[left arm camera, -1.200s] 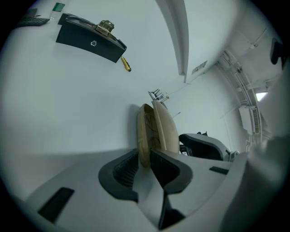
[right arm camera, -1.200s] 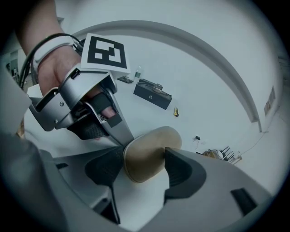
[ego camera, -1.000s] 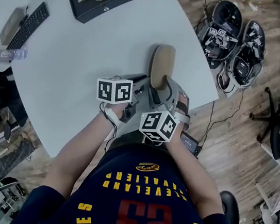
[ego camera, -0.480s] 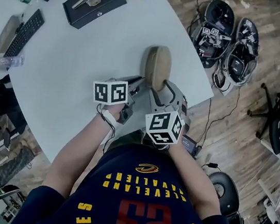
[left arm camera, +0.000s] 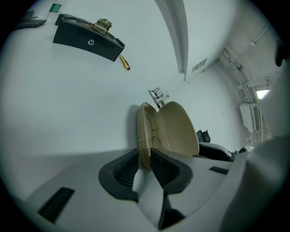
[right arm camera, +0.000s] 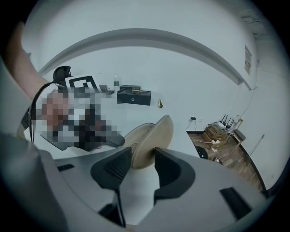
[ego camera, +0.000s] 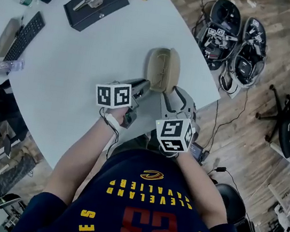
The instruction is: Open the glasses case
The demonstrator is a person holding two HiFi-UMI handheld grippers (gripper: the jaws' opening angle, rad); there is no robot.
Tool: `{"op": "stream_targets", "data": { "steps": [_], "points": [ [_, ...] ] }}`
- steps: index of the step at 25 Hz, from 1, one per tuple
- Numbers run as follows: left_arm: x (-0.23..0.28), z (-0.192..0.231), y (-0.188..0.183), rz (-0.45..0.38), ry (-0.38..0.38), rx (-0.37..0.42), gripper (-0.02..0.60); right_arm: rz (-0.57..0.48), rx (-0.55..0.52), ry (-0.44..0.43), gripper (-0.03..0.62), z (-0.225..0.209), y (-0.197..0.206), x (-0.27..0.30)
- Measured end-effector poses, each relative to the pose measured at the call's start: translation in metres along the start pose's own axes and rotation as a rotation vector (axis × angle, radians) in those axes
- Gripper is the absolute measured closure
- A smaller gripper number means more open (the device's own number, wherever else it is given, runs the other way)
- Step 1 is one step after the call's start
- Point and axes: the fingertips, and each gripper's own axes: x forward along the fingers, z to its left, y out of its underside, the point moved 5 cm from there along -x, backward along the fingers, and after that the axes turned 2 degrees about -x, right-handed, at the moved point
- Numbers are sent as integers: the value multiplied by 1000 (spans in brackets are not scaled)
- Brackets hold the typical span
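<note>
Half done: your left gripper (left arm camera: 146, 159) clamps the base (left arm camera: 144, 131) of the tan oval hard-shell glasses case (ego camera: 161, 69). Your right gripper (right arm camera: 143, 161), jaws just closing, pinches its part-raised lid (right arm camera: 156, 136), which I judge still needs swinging fully back.

Bare tabletop (ego camera: 81, 71) is left open to the left of and beyond the open glasses case (ego camera: 161, 69). Black box (ego camera: 94, 2), keyboard (ego camera: 24, 35) and bottle (ego camera: 6, 66) are set well apart. The table edge is met just right of the case.

Head cam steep down over table (ego camera: 90, 50); L/R gripper views low, close — share glasses case (left arm camera: 176, 131).
</note>
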Motion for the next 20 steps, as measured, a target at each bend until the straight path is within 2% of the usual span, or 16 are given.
{"op": "stream_targets", "data": {
  "steps": [9,20],
  "points": [
    [0,1,0,-5,6,-15,489,6,56,11,436,-10,10,-5],
    [0,2,0,-9,13,-23,488,13,212,0,453,-33,34,1]
  ]
}}
